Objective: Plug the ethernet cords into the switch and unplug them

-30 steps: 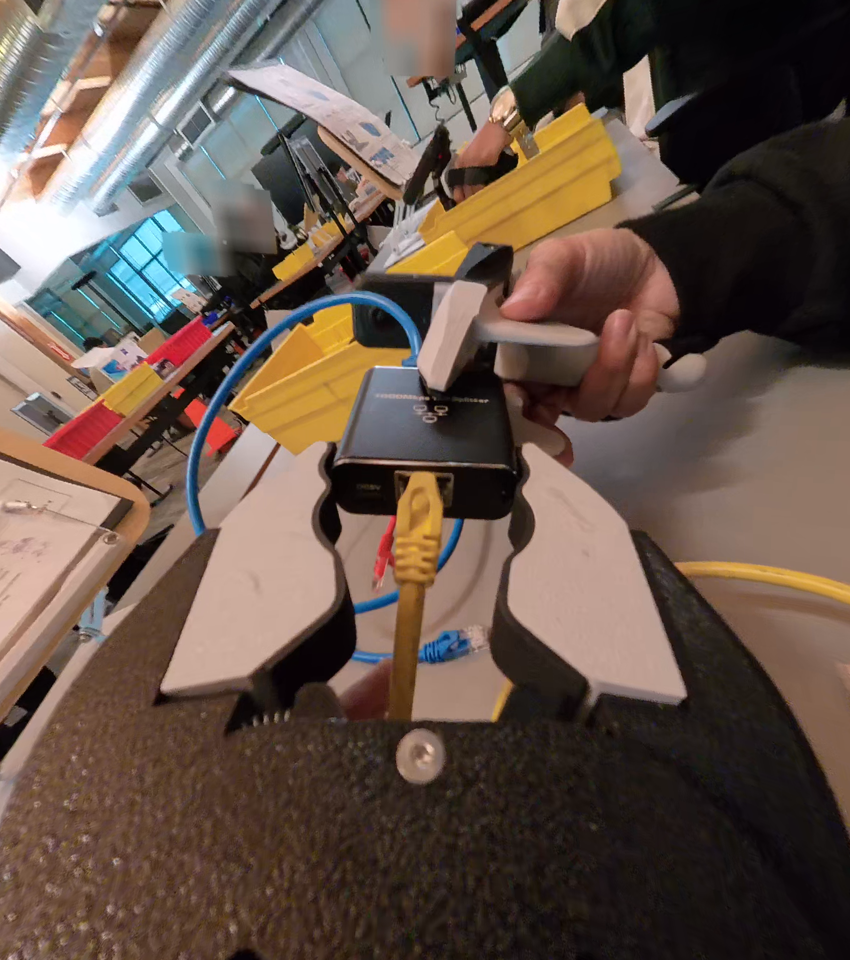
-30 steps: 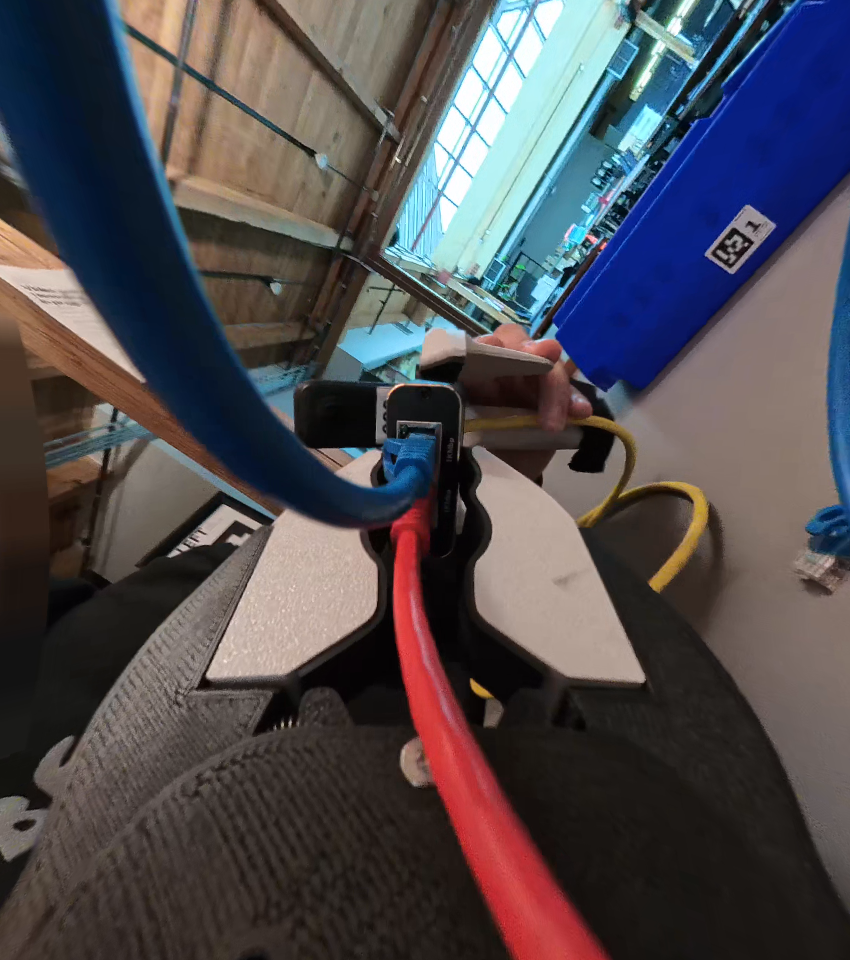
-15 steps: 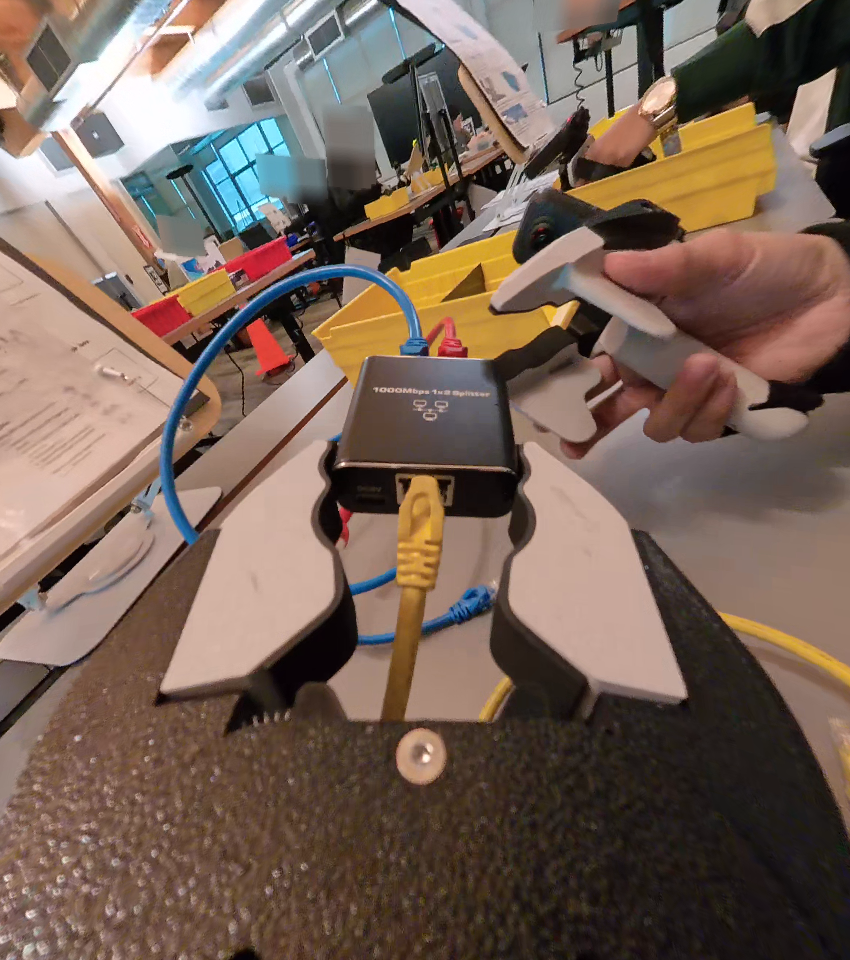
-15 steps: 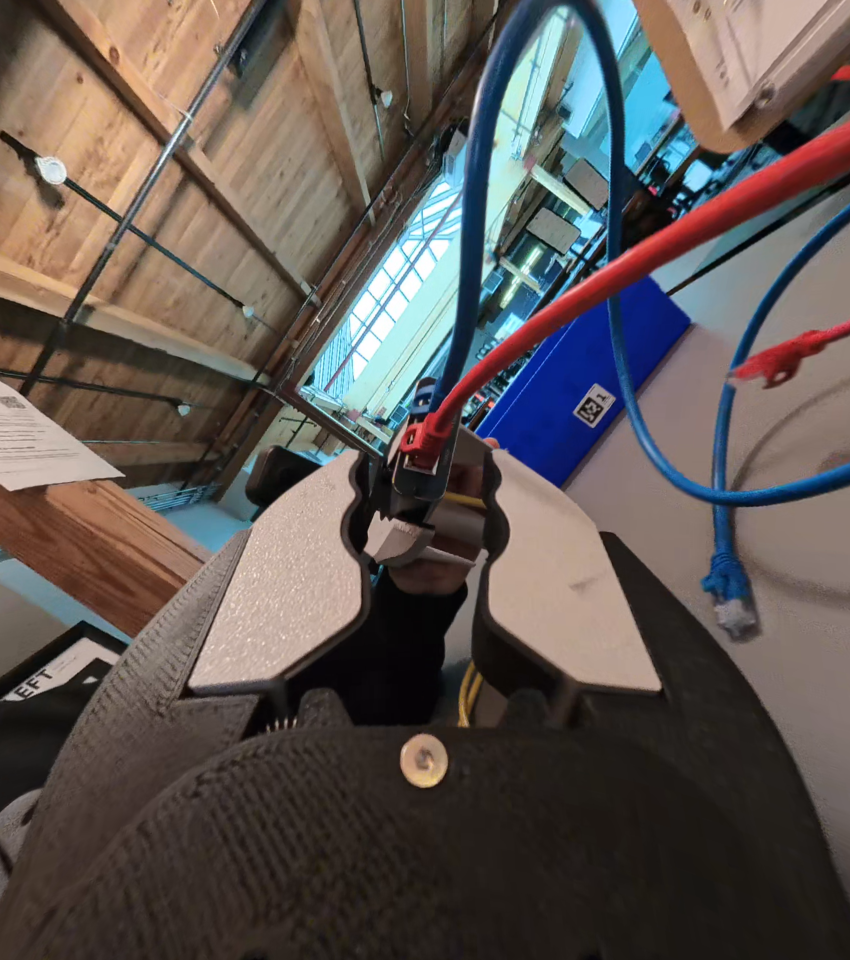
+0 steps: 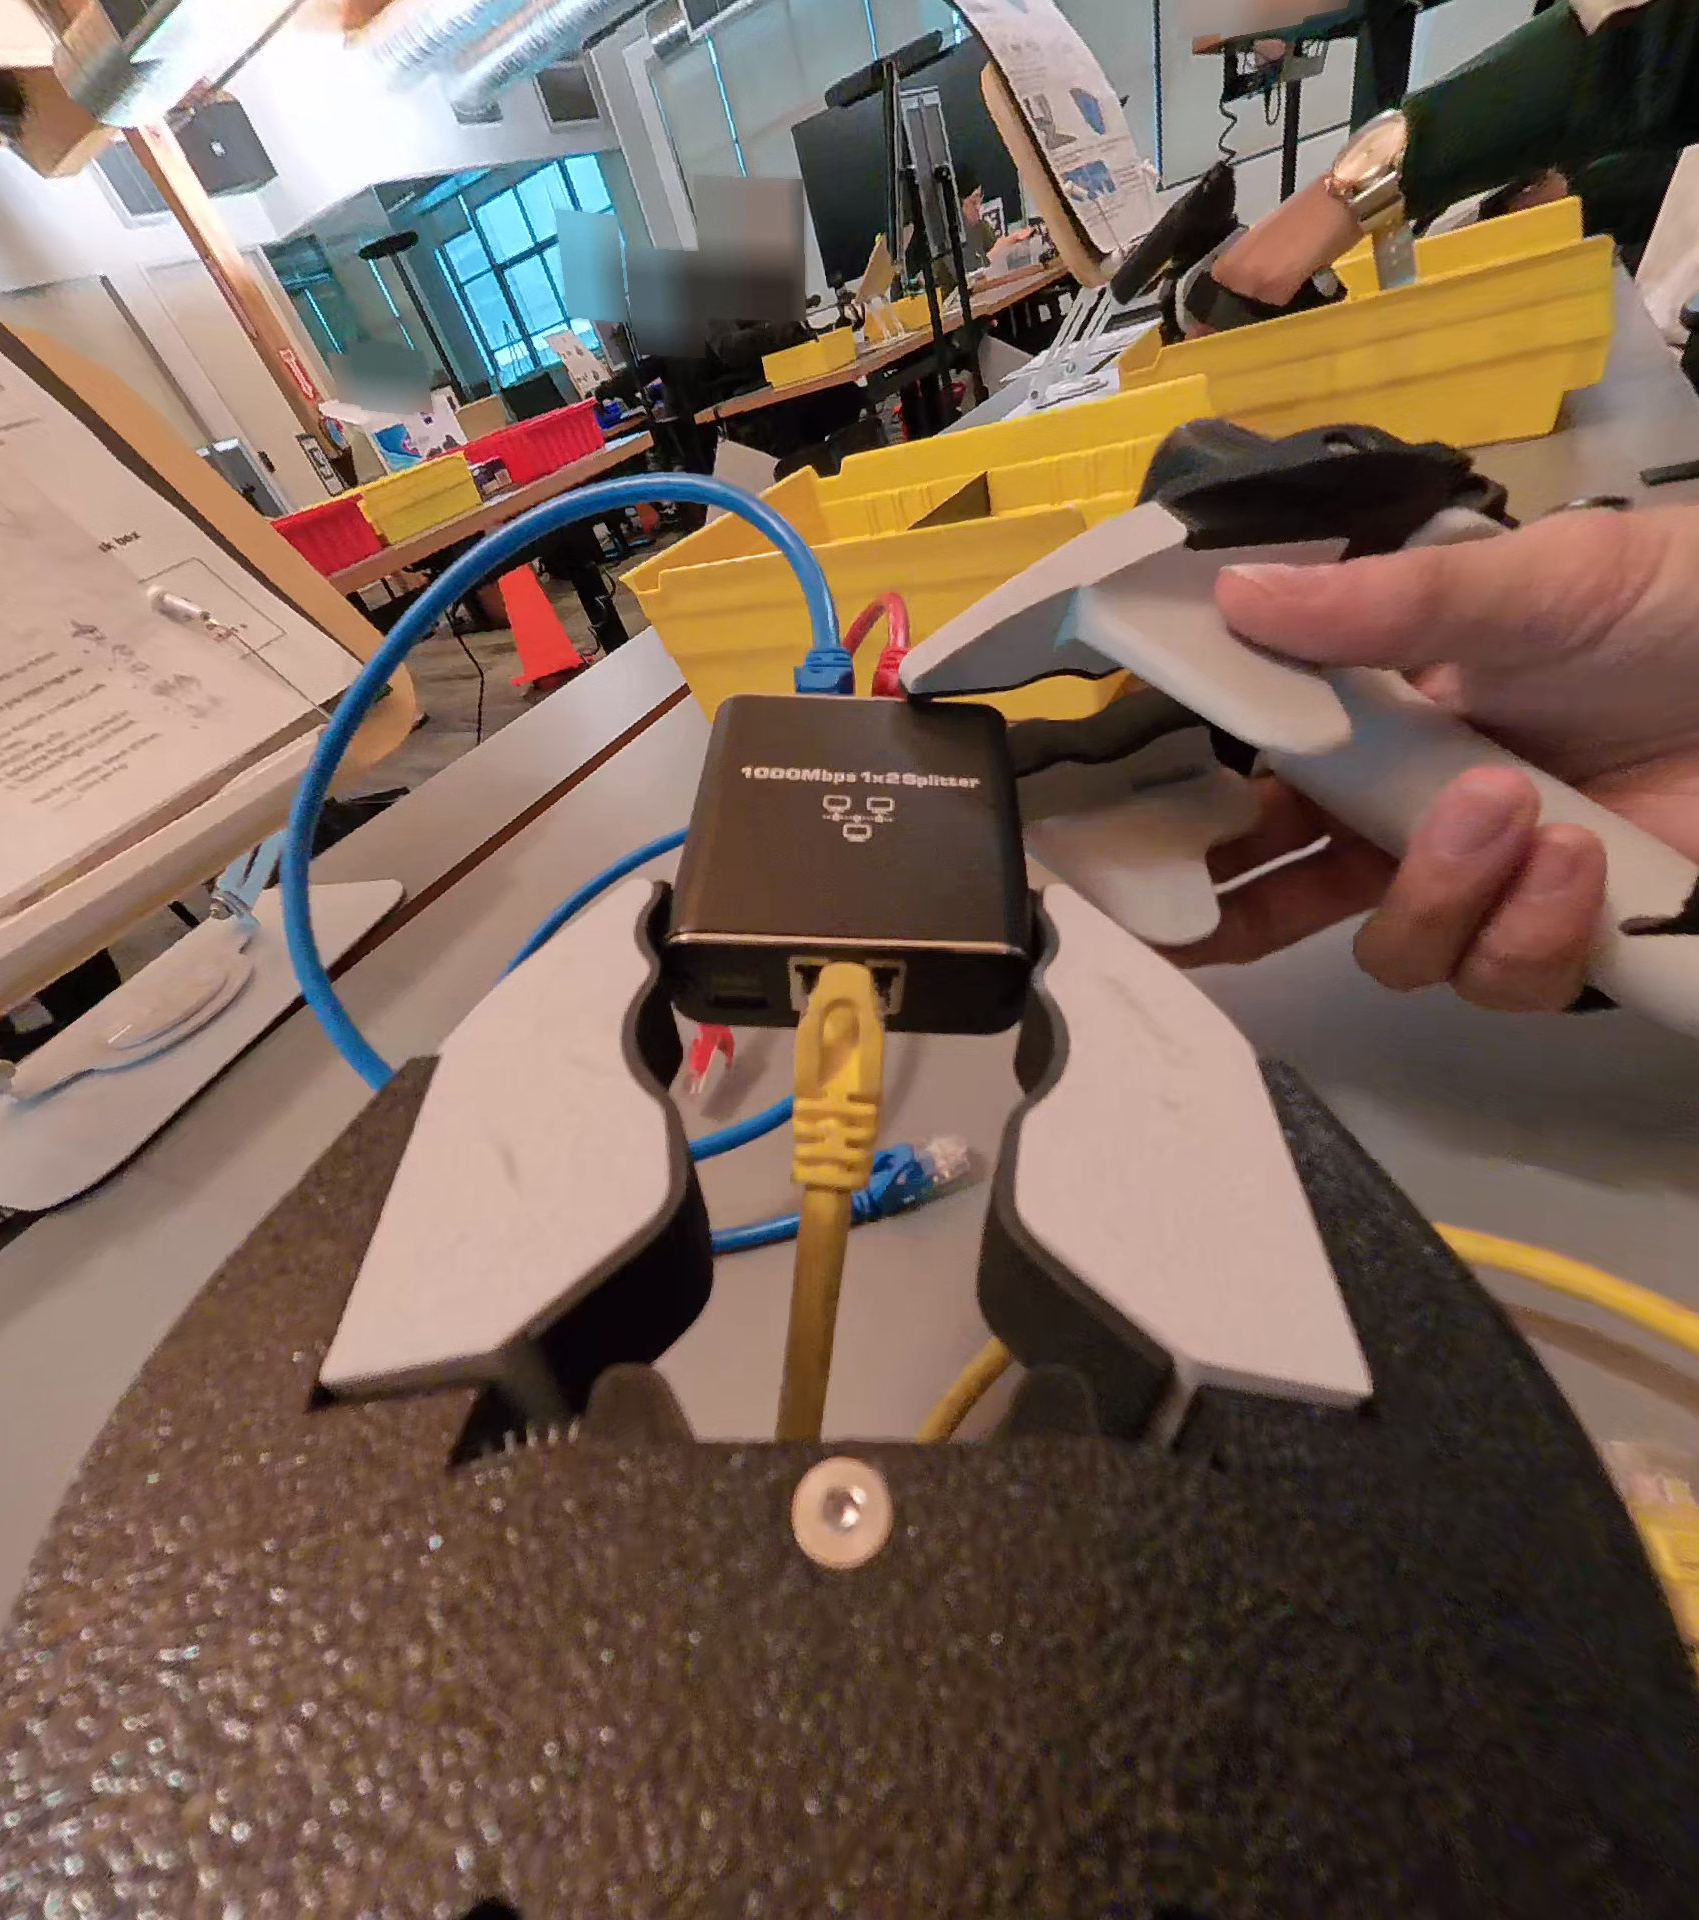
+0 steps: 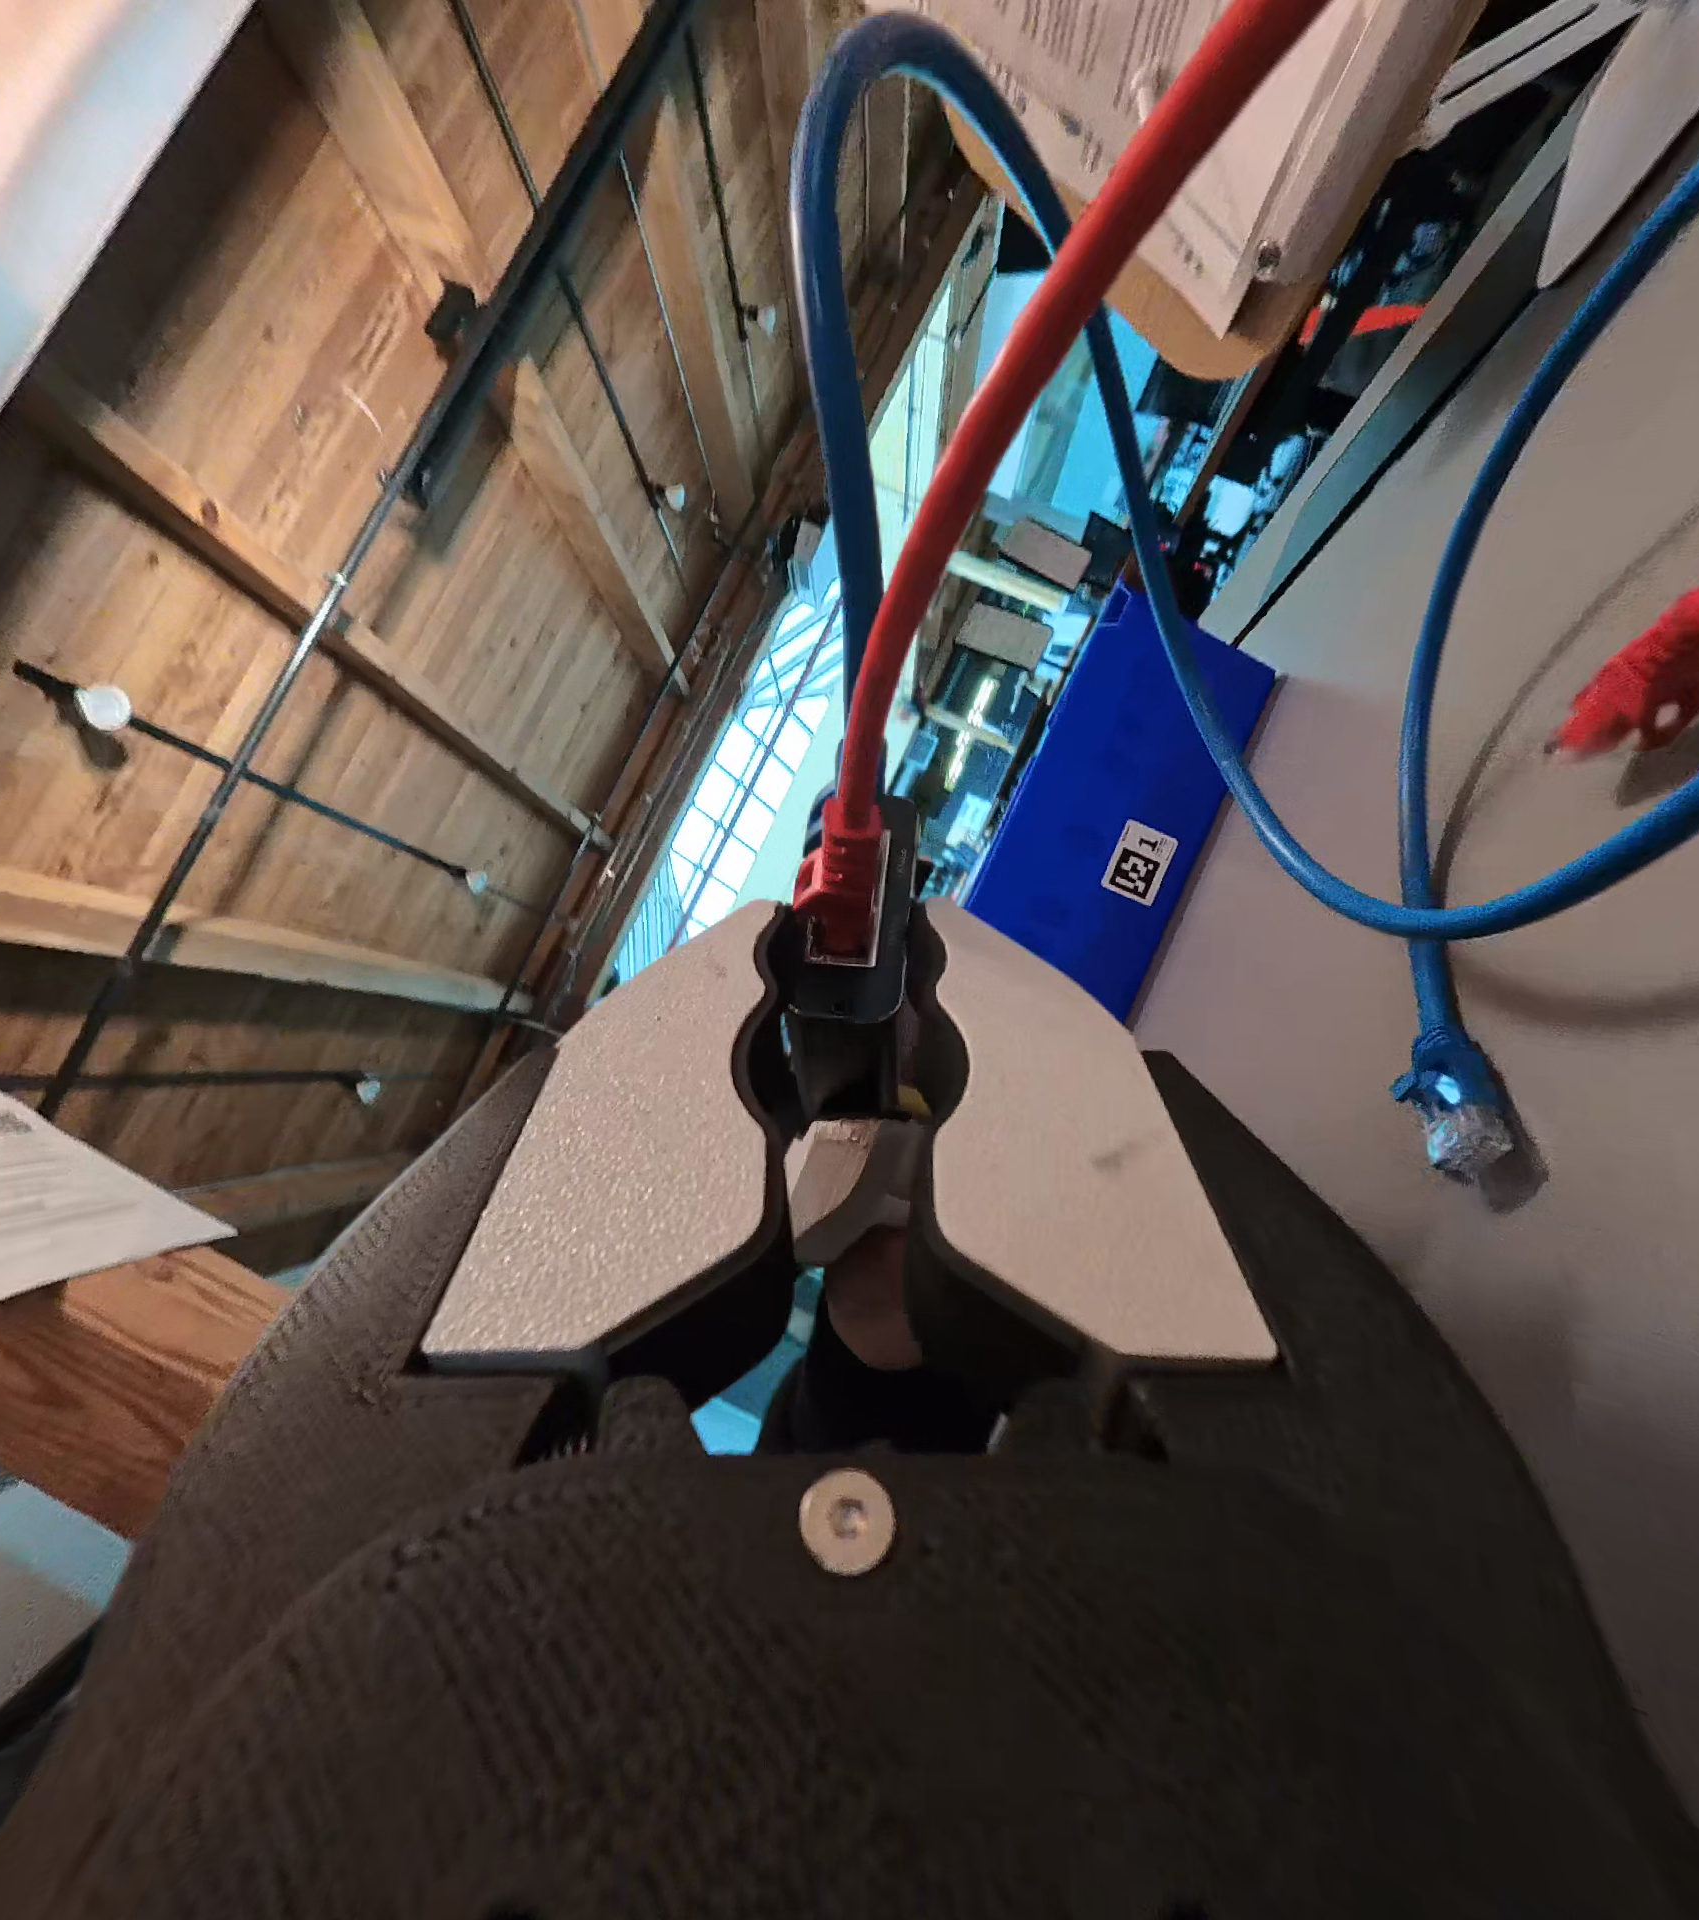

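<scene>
yellow bins (image 5: 928, 540) behind — a blue bin (image 6: 1105, 831), a paper stand (image 5: 45, 675) left.

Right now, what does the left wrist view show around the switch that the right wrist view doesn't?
Only the left wrist view shows the yellow ethernet cord plugged into the near face of the small black box switch, the left gripper clamping the switch's sides, and yellow plastic bins behind.

Only the right wrist view shows the blue bin and the red cord's loose plug on the table.

Both show the switch, the plugged-in red cord, the blue cord, and the right gripper closing around the switch's far edge.
</scene>
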Available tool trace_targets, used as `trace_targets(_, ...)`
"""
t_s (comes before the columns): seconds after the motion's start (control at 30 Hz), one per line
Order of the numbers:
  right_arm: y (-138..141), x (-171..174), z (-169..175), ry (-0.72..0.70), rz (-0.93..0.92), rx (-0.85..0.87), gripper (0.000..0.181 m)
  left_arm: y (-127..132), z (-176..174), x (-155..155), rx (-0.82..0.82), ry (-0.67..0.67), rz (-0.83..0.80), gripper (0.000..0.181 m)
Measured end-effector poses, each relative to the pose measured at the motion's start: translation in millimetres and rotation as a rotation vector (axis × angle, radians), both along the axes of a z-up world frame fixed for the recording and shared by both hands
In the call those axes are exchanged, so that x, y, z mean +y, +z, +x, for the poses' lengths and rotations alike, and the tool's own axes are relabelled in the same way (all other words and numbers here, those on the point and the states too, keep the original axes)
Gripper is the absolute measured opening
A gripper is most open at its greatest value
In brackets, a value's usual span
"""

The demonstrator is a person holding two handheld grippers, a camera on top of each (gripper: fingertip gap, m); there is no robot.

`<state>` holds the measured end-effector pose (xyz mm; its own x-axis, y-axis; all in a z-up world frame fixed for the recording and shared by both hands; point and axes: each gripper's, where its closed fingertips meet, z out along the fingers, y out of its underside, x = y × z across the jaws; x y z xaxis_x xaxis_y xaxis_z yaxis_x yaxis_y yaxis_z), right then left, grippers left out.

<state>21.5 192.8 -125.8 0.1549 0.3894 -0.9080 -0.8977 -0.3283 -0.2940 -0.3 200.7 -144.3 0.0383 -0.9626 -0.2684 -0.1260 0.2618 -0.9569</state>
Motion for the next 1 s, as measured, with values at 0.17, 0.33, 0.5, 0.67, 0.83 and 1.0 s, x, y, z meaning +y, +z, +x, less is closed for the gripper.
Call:
trace_targets(0.17,-4.3,-0.6,0.8,-0.083,-0.02,-0.027,0.013,-7.7,-0.2,-3.7,-0.015,-0.011,-0.059,0.062)
trace_targets(0.33,-12.3,0.2,-0.5,-0.159,-0.07,-0.065,0.012,-13.9,-4.6,-3.0,0.014,0.014,-0.039,0.062)
trace_targets(0.5,-11.5,-3.5,-5.8,-0.181,-0.092,-0.112,0.013,-13.3,-7.3,-3.1,0.011,0.03,-0.01,0.062)
trace_targets(0.67,-8.7,-5.7,-5.4,-0.208,-0.072,-0.011,0.012,-11.1,-7.7,-4.4,-0.006,0.031,-0.003,0.062)
trace_targets(0.83,-8.2,-2.3,-5.6,-0.207,-0.058,-0.057,0.011,-10.8,-7.5,-2.7,-0.014,0.043,0.001,0.062)
trace_targets(1.0,-9.9,-0.8,-5.1,-0.186,-0.035,-0.092,0.011,-13.0,-6.8,0.2,-0.002,0.063,0.031,0.062)
